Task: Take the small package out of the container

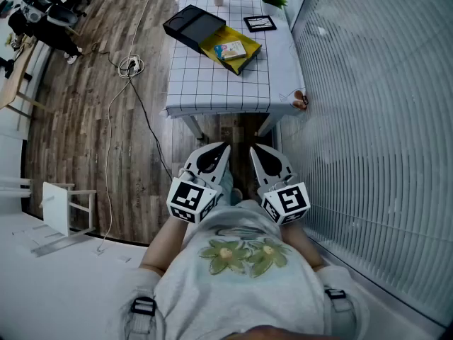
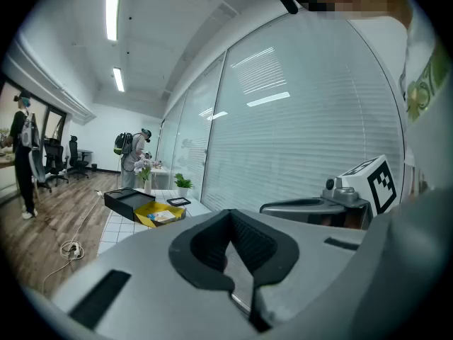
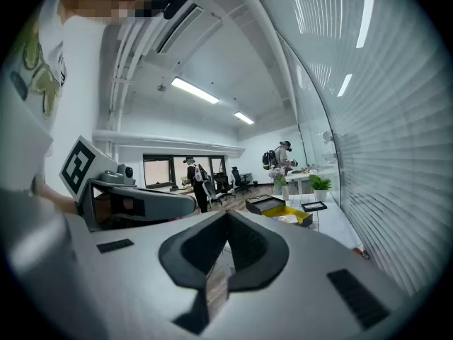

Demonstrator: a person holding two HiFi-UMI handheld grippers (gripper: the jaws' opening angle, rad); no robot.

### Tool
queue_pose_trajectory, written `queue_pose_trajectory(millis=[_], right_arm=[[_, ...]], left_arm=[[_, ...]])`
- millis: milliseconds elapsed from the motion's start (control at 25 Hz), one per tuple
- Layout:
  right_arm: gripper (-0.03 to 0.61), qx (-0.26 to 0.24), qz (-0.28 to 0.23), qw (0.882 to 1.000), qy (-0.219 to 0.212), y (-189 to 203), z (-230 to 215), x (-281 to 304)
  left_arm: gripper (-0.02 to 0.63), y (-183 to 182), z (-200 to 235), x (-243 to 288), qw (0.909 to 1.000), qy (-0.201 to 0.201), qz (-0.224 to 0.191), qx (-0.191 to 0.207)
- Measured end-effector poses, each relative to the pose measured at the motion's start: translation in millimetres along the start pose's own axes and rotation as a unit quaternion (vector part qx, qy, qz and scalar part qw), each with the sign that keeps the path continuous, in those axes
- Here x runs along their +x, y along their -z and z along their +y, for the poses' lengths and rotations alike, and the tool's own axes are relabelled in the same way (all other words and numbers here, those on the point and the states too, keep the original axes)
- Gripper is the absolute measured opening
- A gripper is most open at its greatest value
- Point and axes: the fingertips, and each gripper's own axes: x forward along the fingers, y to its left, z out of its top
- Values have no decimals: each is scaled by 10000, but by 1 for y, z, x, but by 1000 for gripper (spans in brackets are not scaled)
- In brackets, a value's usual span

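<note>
Two grippers, head view: left gripper (image 1: 224, 148) and right gripper (image 1: 255, 150) are held side by side near the person's torso, tips pointed toward the table (image 1: 212, 83).
Jaws, head view: both pairs are seen pressed together, nothing held.
Task item, head view: small package (image 1: 231, 49) is seen inside the yellow container (image 1: 250, 47), black lid (image 1: 192, 25) just beside it, well apart from both grippers.
Open room, head view: wood floor (image 1: 85, 119) is left bare up to the table's near edge; glass wall (image 1: 368, 119) runs close on the right.
Left gripper view: jaws are closed and empty; container (image 2: 146, 215) is seen far ahead on the left, right gripper (image 2: 318, 207) alongside.
Right gripper view: jaws are closed and empty; container (image 3: 301, 217) is seen far ahead on the right, left gripper (image 3: 145, 201) alongside.
</note>
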Motion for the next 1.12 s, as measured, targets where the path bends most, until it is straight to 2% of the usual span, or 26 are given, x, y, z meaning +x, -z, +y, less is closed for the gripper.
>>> queue_pose_trajectory(millis=[520, 800, 1120], right_arm=[[6, 33, -6, 9998, 215, -2, -36, 20], [6, -52, 163, 9995, 281, -11, -66, 59], [6, -111, 98, 9990, 413, -33, -95, 111]], left_arm=[[5, 3, 30, 42, 9993, 29, 332, 153], [5, -17, 69, 80, 9990, 100, 319, 287], [5, -39, 118, 122, 9982, 209, 335, 446]])
